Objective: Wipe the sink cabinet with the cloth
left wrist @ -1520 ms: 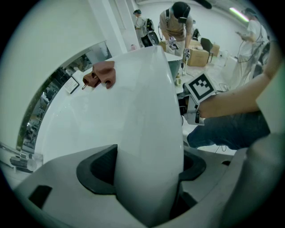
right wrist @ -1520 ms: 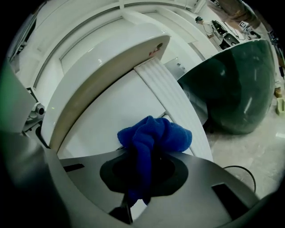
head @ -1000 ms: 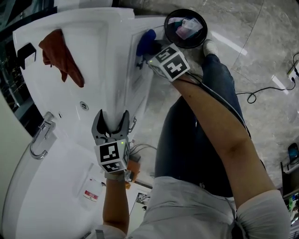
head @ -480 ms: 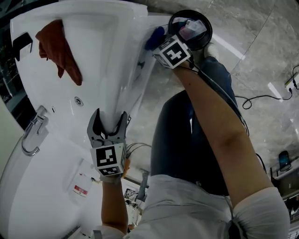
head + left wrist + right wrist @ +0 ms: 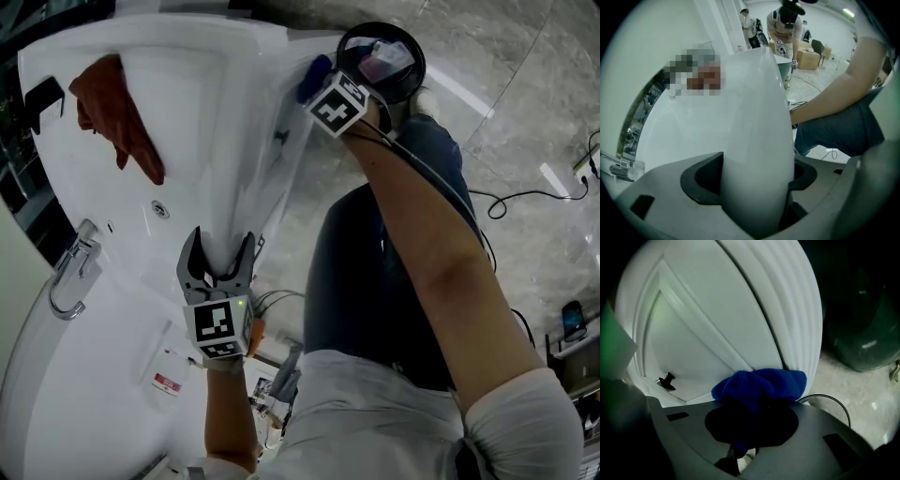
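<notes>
The right gripper has its jaws clamped on the blue cloth. The cloth is pressed to the white cabinet, at the fluted corner beside the door panel. The left gripper has its jaws spread wide and grips the sink rim, which fills the gap between them. A red rag lies in the basin.

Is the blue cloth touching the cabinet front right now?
Touching. Right gripper view shows the blue cloth flattened against the cabinet front, no gap visible.
</notes>
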Demonstrator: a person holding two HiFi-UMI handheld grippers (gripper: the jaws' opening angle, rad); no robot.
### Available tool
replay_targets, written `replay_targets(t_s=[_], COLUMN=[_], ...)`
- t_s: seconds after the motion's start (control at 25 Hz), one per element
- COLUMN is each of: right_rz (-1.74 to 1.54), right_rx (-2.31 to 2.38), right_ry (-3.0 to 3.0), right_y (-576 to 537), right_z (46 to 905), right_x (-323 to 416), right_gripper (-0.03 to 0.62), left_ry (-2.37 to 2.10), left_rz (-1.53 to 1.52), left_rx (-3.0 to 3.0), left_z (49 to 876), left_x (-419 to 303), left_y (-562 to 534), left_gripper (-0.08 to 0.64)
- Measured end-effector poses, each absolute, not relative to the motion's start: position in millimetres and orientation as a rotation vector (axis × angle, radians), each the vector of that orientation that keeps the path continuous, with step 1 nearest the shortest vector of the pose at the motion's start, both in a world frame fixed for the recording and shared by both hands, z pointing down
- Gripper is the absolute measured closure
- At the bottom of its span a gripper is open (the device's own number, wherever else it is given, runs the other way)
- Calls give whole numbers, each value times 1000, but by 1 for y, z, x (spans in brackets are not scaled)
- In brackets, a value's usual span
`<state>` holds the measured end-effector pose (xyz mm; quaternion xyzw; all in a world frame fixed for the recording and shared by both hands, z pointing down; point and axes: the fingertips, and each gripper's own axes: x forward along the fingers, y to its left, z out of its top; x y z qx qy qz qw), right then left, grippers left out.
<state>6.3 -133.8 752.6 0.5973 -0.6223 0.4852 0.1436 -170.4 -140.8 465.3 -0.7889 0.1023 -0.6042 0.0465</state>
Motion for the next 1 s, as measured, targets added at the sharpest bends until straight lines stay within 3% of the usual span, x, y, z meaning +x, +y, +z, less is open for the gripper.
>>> replay_targets(t_s=[0.44,1.0], right_rz=[1261,1088], right_rx=[1631,1687], right_ry=[-1669,-1744], right_y=[-135,-135], right_z=[760,673], right_x=[16,24], right_gripper=[531,531], left_ry=[312,311], left_rz=[-1848,-1850], left_rx=[-2402,-2405], left_z=[466,465], left_x=[-170,-170], left_y=[-141,-141], left_gripper=[224,224])
